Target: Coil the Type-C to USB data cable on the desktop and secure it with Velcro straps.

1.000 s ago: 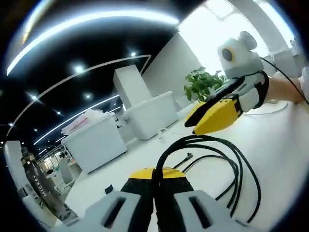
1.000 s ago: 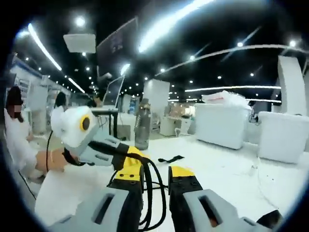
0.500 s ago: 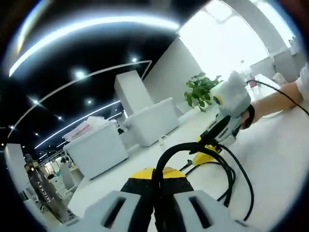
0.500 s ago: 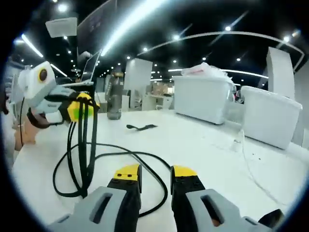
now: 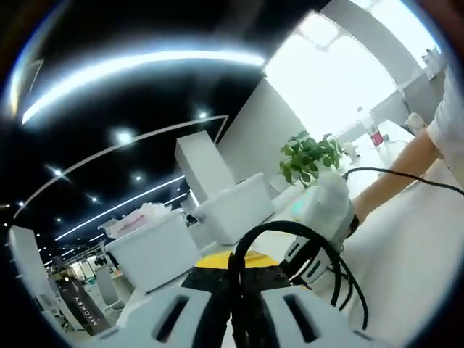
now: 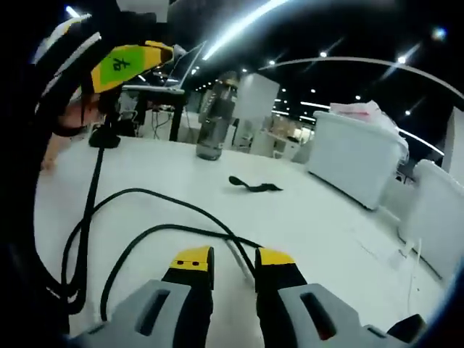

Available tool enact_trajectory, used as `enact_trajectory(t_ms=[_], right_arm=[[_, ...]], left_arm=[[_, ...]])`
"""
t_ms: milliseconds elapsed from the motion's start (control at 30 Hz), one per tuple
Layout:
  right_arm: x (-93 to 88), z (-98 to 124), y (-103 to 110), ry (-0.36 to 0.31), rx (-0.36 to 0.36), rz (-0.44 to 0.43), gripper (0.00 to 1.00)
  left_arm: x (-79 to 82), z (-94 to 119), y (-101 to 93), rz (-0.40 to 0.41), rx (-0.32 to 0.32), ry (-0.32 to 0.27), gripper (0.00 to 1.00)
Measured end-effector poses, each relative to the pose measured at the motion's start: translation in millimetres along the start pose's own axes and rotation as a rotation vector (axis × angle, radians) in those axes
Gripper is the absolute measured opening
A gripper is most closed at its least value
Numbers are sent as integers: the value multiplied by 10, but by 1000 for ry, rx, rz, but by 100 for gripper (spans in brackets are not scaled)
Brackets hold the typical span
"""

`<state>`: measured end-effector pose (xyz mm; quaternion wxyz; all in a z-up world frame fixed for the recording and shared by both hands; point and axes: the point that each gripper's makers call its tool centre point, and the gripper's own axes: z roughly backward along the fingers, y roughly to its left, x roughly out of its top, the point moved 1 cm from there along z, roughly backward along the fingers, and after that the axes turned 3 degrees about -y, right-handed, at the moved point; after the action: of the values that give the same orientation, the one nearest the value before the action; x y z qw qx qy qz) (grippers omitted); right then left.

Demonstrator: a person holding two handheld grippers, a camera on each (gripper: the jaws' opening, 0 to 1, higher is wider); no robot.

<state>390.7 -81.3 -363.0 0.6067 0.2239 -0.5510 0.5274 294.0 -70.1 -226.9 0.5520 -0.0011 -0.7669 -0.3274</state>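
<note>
Left gripper (image 5: 233, 270) is raised above the white counter (image 5: 420, 239), fingers (image 5: 210, 272) clenched on the black cable (image 5: 290, 230), which arches up between them and loops down to the right. Right gripper (image 5: 319, 217) sits just beyond that loop, a person's forearm (image 5: 391, 177) behind it.

Right gripper view: right gripper (image 6: 233, 262) low over the counter (image 6: 319, 217), fingers (image 6: 191, 262) parted and grasping nothing; cable (image 6: 145, 235) strands trail across the counter ahead of them and hang from the left gripper (image 6: 127, 61) at upper left. A black Velcro strap (image 6: 255, 185) lies farther off, a bottle (image 6: 214, 119) beyond it.
</note>
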Motion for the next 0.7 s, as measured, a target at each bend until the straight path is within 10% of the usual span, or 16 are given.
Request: enact_trajectory(t_ms=[200, 400, 700], right_arm=[[54, -72, -61, -36, 21, -146, 20], [-41, -165, -120, 8, 27, -120, 19], [81, 44, -235, -36, -77, -42, 2]], left_arm=[[127, 77, 134, -29, 31, -37, 4], [245, 105, 150, 28, 18, -105, 4], [56, 28, 171, 50, 34, -34, 4]])
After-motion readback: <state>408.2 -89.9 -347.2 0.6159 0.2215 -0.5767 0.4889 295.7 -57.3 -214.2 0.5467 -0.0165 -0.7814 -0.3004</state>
